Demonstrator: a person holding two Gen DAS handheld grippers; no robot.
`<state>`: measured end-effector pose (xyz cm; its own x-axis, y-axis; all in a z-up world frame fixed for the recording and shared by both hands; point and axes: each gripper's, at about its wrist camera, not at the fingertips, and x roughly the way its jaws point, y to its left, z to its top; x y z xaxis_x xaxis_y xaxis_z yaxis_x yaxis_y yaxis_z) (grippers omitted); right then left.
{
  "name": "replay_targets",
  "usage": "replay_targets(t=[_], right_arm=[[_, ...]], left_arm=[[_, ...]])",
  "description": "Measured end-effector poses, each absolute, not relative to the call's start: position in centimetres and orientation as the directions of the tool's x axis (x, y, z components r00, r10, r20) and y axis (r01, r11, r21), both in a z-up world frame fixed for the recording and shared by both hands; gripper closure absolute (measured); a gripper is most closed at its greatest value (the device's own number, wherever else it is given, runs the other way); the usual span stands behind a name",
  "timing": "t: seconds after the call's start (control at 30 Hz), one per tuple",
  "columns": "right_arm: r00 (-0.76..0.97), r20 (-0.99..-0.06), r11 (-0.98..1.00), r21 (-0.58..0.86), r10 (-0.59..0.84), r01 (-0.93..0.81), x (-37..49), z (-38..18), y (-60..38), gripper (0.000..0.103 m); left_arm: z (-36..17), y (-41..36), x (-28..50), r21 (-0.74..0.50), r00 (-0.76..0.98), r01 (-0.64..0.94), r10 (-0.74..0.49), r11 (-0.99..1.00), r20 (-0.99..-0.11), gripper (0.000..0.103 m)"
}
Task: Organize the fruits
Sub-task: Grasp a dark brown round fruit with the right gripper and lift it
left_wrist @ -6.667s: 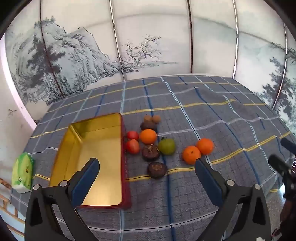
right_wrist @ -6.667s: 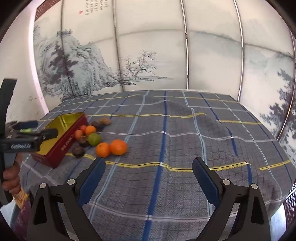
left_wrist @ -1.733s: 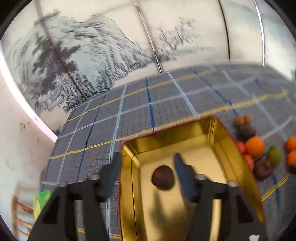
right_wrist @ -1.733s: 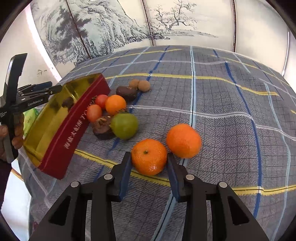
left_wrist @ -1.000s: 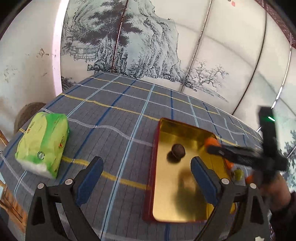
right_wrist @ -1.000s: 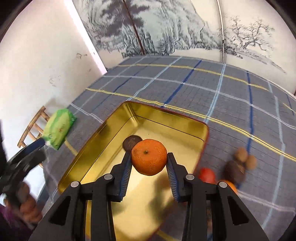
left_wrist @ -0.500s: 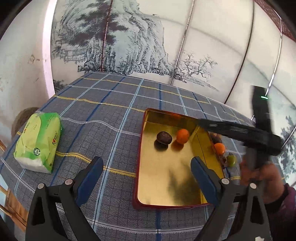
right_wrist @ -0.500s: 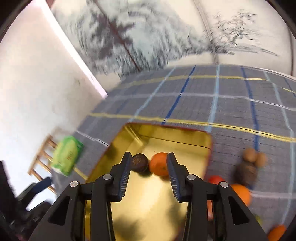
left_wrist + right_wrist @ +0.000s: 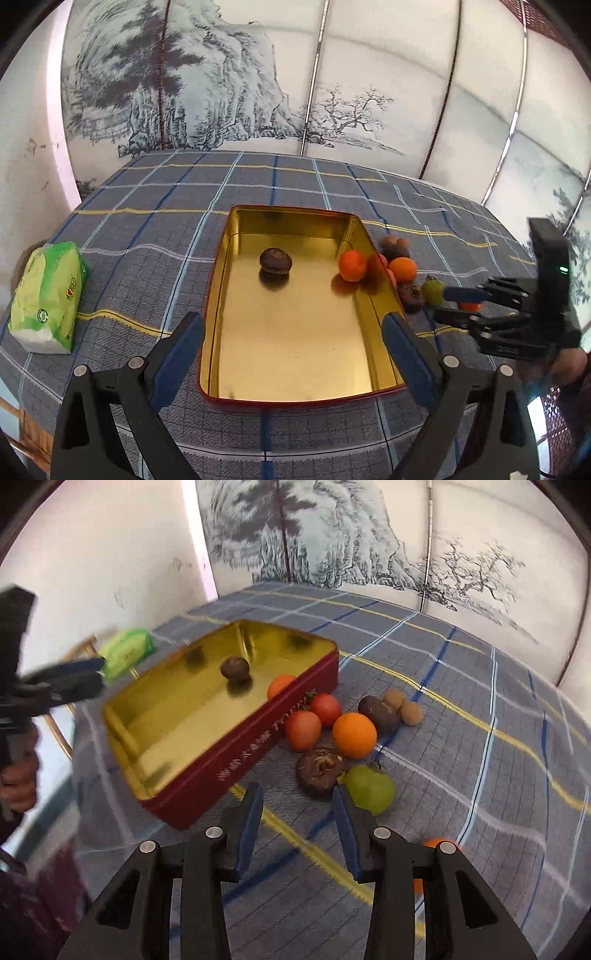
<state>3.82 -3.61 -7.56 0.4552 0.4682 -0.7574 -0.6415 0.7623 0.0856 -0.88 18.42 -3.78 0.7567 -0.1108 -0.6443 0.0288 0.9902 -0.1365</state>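
Gold tin [image 9: 236,236] holds an orange [image 9: 352,264] and a dark fruit [image 9: 275,260].

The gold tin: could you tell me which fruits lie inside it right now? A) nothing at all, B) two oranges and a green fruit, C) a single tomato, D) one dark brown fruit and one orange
D: the left wrist view shows only a dark brown fruit and an orange on the floor of the gold tin.

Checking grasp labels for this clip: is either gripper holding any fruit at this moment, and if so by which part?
Nothing is held. The left gripper stands wide open over the tin, and the right gripper has only bare cloth between its fingers.
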Motion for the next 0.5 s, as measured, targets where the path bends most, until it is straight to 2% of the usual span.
replay_targets(t=[0.3,0.5], right_arm=[[0.450,-0.809,0.714,-0.056,0.377,-0.698,7.2,-9.3,-0.5,0.062],[0.368,-0.863,0.682,-0.038,0.346,-0.730,9.3,-9.6,0.5,0.057]], left_arm=[[-3.9,18.6,-0.6,-0.131,0.754,0.029,-0.108,0.991,-0.648,0.008],[-4.4,18.4,-0.6,-0.134,0.740,0.028,-0.111,0.991,-0.663,0.008]])
